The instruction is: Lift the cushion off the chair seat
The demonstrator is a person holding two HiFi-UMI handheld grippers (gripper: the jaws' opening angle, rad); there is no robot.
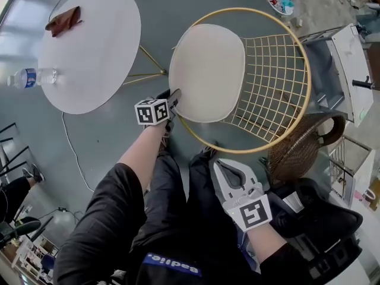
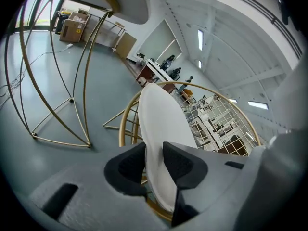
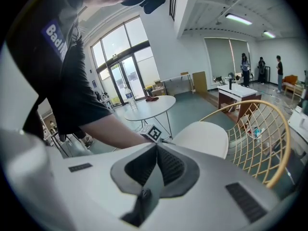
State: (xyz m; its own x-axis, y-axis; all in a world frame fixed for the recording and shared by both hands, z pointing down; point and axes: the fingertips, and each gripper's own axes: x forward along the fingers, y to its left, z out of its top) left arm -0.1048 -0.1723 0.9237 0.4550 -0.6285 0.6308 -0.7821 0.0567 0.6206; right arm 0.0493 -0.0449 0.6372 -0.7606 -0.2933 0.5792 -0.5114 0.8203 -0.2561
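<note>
Grey floor (image 1: 113,129) beneath a gold wire chair (image 1: 285,100)

Beside the chair stands a round white worktop (image 1: 95,46). The white cushion (image 1: 208,70) lies flat on the chair seat and covers most of it. The left tongs (image 1: 174,98) are clamped on the cushion's near edge, a pad on either face. The right tongs (image 1: 217,164) hang apart from the chair over the person's lap, clenched together on nothing. On the worktop are a water bottle (image 1: 32,77) and a brown cloth (image 1: 63,21)
</note>
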